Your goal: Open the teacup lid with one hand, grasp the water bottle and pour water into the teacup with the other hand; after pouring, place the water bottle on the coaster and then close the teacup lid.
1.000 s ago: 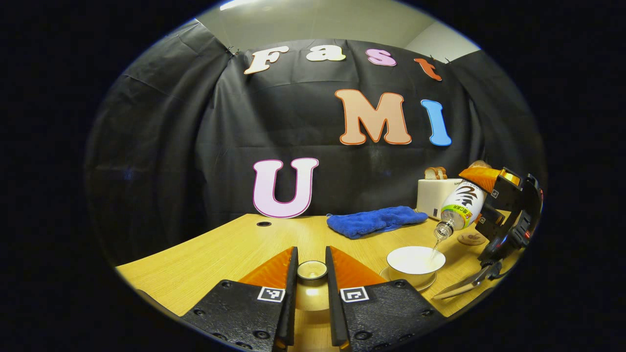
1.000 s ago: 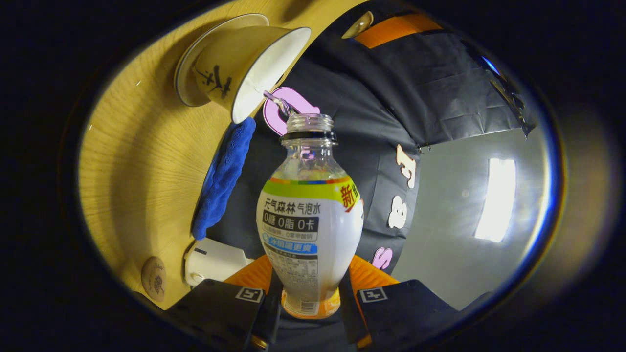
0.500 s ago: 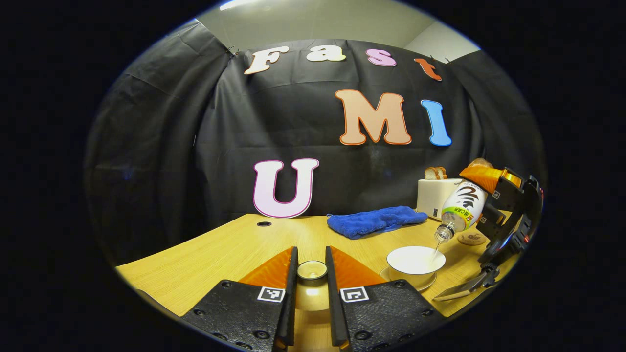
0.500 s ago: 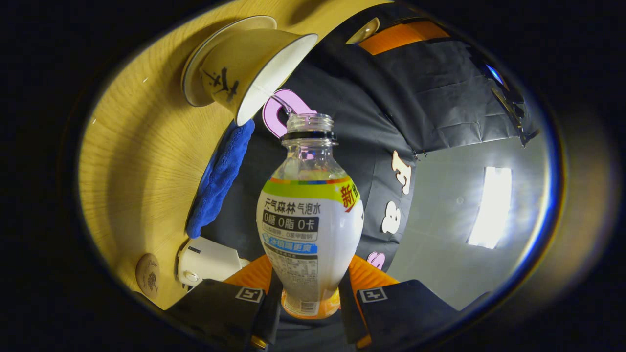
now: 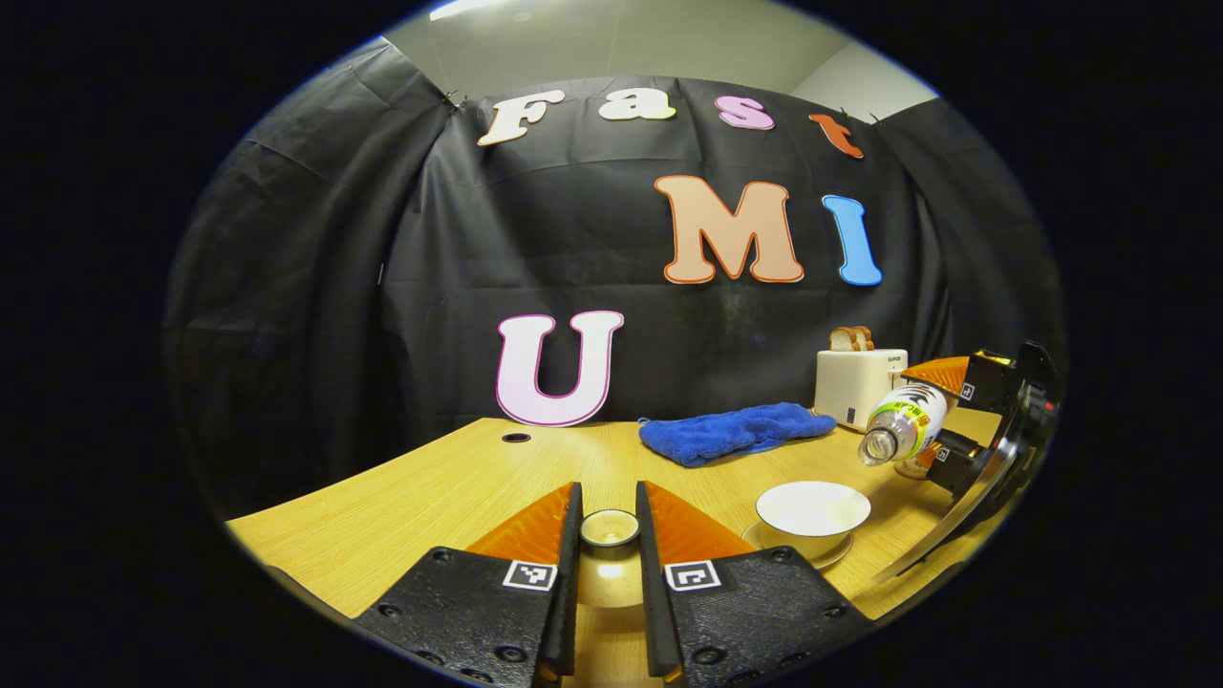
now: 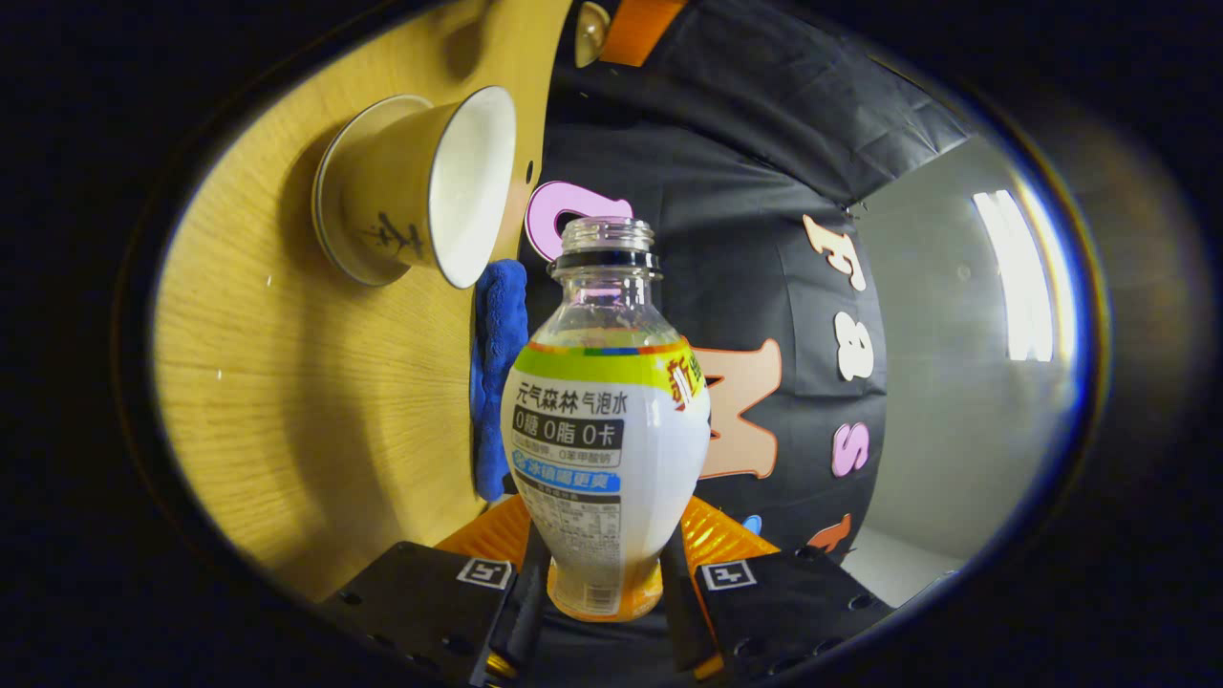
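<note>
Pour stopped: the stream seen 0.5 s ago was gone. Right gripper [image 6: 594, 573], clamped on the bottle [image 6: 604, 440], had tipped it back toward level, right of the cup [image 5: 812, 508]. Left gripper [image 5: 609, 535] stayed clamped on the lid [image 5: 609, 527], near side of the table [image 5: 430, 497].

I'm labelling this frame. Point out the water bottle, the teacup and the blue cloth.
water bottle [image 6: 606, 449]: right gripper view, label on its body.
teacup [image 5: 812, 505]: left gripper view, inner bowl.
blue cloth [image 5: 731, 431]: left gripper view, its middle.
</note>
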### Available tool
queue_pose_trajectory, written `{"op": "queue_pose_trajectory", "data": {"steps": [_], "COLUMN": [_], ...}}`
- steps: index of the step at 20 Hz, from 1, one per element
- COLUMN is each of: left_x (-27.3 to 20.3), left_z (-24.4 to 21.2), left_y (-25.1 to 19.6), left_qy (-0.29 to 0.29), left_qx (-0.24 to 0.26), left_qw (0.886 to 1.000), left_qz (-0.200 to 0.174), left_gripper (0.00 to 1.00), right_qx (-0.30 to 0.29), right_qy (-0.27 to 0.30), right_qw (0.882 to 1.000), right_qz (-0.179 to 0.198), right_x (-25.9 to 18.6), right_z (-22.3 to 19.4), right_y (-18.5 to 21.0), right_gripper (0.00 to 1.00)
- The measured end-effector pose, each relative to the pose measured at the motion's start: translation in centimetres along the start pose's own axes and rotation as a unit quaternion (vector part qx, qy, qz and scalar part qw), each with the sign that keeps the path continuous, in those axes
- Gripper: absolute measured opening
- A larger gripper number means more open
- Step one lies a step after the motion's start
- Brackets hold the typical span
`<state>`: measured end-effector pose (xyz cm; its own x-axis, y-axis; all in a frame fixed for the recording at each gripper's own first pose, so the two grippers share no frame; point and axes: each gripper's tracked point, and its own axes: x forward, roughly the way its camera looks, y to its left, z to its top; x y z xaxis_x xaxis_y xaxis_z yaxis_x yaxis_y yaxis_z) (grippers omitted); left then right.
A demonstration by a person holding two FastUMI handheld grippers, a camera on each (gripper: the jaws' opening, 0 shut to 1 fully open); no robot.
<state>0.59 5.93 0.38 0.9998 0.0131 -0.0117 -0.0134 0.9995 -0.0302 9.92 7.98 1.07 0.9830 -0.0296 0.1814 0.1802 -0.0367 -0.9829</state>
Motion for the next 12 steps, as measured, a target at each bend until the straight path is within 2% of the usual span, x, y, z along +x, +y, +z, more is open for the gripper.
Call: {"op": "queue_pose_trajectory", "data": {"steps": [1,3,5,7,8,9,10,12], "left_x": [0.0,0.0,0.0,0.1,0.1,0.1,0.1,0.1], "left_z": [-0.1,-0.1,-0.1,-0.1,0.0,-0.1,0.0,0.0], "left_y": [0.0,0.0,0.0,0.0,0.0,0.0,0.0,0.0], "left_qy": [0.0,0.0,0.0,0.0,0.0,0.0,0.0,0.0], "left_qx": [0.0,0.0,0.0,0.0,0.0,0.0,0.0,0.0], "left_qw": [1.0,1.0,1.0,1.0,1.0,1.0,1.0,1.0], "left_qz": [0.0,0.0,0.0,0.0,0.0,0.0,0.0,0.0], "left_gripper": [0.26,0.27,0.26,0.26,0.26,0.26,0.26,0.26], "right_qx": [0.032,0.1,0.187,0.286,0.336,0.387,0.431,0.495], "right_qy": [0.003,0.016,0.034,0.054,0.062,0.069,0.075,0.08], "right_qw": [0.999,0.994,0.978,0.949,0.93,0.908,0.887,0.853], "right_qz": [0.015,0.048,0.086,0.119,0.135,0.144,0.15,0.143], "right_x": [-0.2,-0.8,-1.4,-1.6,-1.9,-1.6,-1.5,-0.8], "right_z": [-0.3,-1.0,-1.5,-2.1,-2.2,-2.4,-2.7,-3.7], "right_y": [0.8,1.4,1.7,1.8,1.8,1.4,1.0,0.0], "right_gripper": [0.57,0.53,0.54,0.56,0.57,0.53,0.53,0.53]}}
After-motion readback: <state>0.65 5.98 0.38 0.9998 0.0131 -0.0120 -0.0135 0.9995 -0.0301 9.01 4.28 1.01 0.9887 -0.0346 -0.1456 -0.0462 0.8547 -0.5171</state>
